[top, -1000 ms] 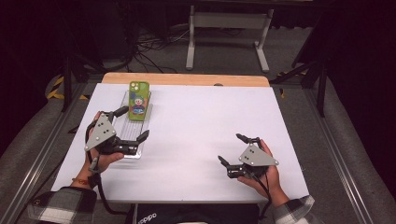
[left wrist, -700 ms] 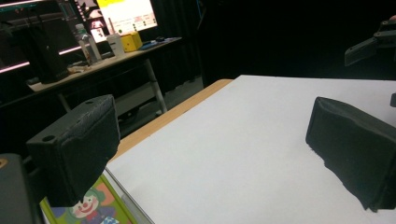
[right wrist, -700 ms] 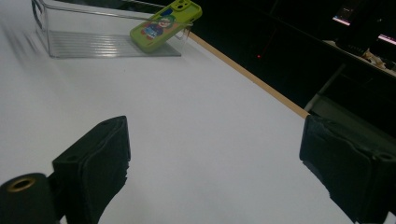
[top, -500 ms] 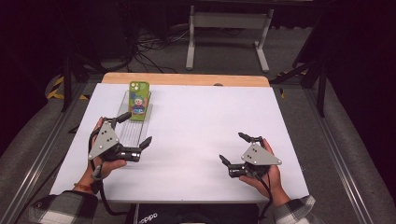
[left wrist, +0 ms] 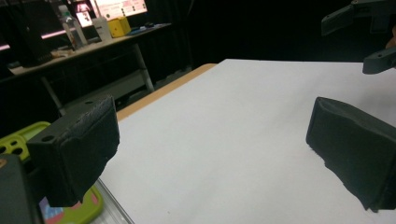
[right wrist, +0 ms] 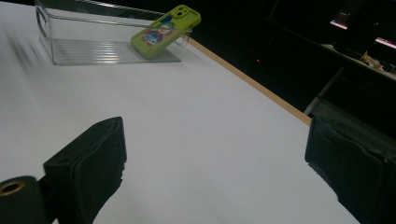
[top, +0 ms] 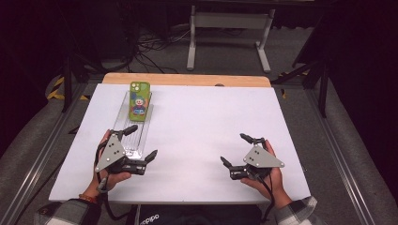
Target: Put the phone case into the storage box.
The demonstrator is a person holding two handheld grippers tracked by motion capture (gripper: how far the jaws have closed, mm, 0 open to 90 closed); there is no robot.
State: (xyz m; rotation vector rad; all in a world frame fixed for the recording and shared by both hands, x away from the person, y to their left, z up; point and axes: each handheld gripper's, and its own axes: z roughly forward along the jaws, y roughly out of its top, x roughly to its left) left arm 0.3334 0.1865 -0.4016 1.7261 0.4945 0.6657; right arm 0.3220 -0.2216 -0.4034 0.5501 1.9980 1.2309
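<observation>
A lime-green phone (top: 140, 98) with a cartoon picture on its case lies tilted in a clear plastic tray (top: 120, 117) at the table's left, its top end resting on the tray's far rim. My left gripper (top: 143, 140) stands open at the tray's near end, with nothing between its fingers. The left gripper view has the phone (left wrist: 18, 140) and the tray rim (left wrist: 112, 212) just behind the left jaw. My right gripper (top: 233, 148) hovers open and empty at the front right. From there the phone (right wrist: 163, 30) and tray (right wrist: 93, 51) lie far ahead.
The white table top (top: 202, 122) has a wooden strip (top: 187, 79) along its far edge. Dark floor, cables and a metal stand (top: 230, 28) lie beyond. The right gripper (left wrist: 364, 37) appears far off in the left gripper view.
My left gripper has drifted toward the near edge and turned its jaws more to the right. The right gripper has barely moved. Phone and tray are still.
</observation>
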